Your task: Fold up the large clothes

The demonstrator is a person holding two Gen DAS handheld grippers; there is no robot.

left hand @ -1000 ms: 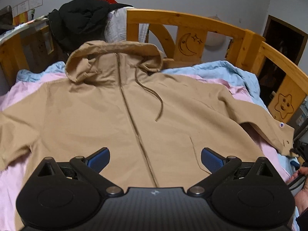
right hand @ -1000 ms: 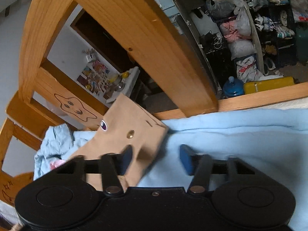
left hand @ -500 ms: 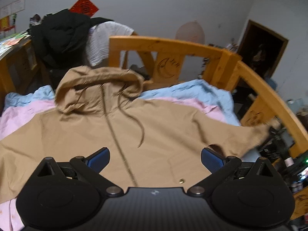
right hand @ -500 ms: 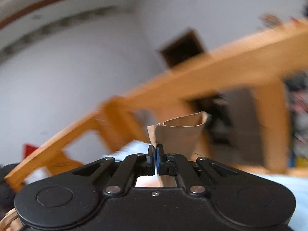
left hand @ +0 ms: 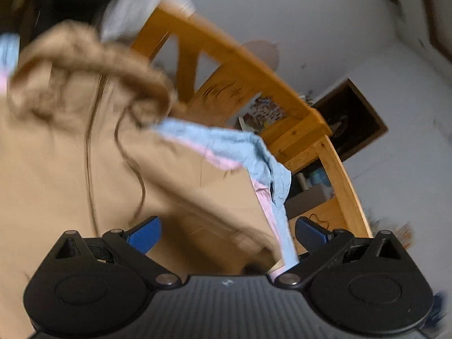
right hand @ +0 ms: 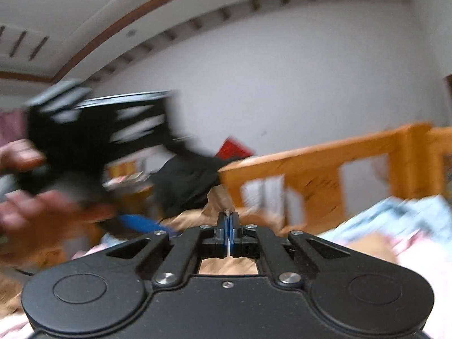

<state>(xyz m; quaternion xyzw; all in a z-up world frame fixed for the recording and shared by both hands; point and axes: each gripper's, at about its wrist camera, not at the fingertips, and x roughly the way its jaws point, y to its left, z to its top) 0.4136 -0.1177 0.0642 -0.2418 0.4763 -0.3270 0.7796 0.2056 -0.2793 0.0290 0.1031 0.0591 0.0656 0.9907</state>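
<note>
Since the earlier frames, the right hand-held gripper [right hand: 227,227] has clamped onto the sleeve cuff [right hand: 219,197] of the tan hooded jacket [left hand: 50,169] and swung it up and inward across the bed; both views are now motion-blurred. Its jaws are clenched on a fold of tan cloth. The left hand-held gripper [left hand: 226,233] hangs released above the jacket, which lies spread on pink and blue bedding [left hand: 226,138] within the wooden bed frame [left hand: 248,76]. To fold well, the sleeve should probably be carried flat across the chest, released only once laid smooth, with the left gripper free to steady the body.
</note>
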